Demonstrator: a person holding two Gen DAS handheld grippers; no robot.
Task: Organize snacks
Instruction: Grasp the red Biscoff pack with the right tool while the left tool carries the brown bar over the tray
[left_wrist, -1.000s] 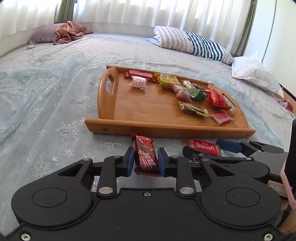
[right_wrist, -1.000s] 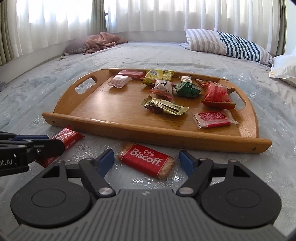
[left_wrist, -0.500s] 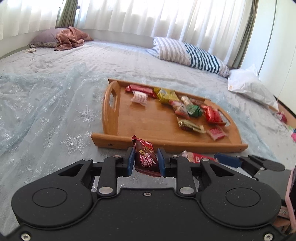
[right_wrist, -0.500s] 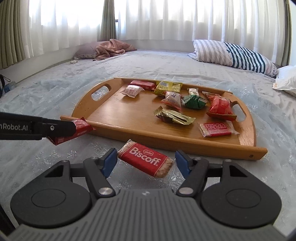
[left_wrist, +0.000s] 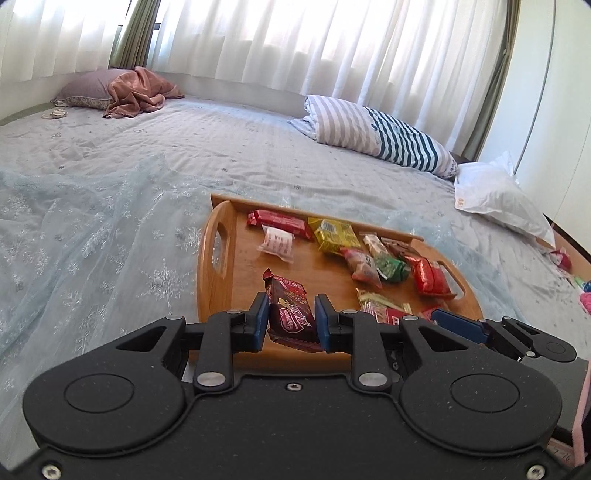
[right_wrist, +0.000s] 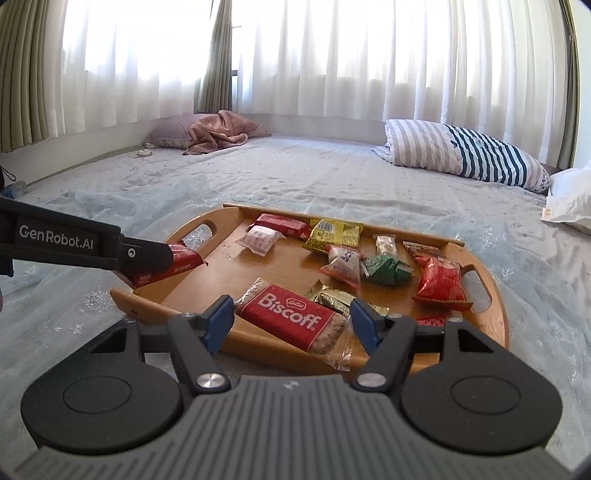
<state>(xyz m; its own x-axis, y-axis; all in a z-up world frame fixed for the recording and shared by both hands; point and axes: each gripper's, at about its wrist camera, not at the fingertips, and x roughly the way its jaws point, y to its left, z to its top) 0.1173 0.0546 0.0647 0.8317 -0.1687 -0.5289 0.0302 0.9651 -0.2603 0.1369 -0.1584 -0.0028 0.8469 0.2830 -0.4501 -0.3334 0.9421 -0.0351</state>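
Note:
My left gripper (left_wrist: 290, 325) is shut on a dark red snack bar (left_wrist: 290, 312) and holds it above the near edge of the wooden tray (left_wrist: 218, 221). It also shows in the right wrist view, where the bar (right_wrist: 166, 264) hangs over the tray's left corner. My right gripper (right_wrist: 291, 319) is shut on a red Biscoff pack (right_wrist: 291, 317) and holds it lifted over the tray's (right_wrist: 498, 314) front rim. Several wrapped snacks lie in the tray, among them a yellow pack (right_wrist: 334, 234) and a red pouch (right_wrist: 439, 282).
The tray sits on a bed with a pale blue snowflake cover (left_wrist: 92, 240). A striped pillow (left_wrist: 384, 140) and a white pillow (left_wrist: 495, 195) lie at the back right. A mauve pillow with a pink blanket (left_wrist: 136, 90) lies at the far left.
Both grippers have risen from the bed cover and moved forward over the tray's front edge. The right gripper has closed on the Biscoff pack and lifted it.

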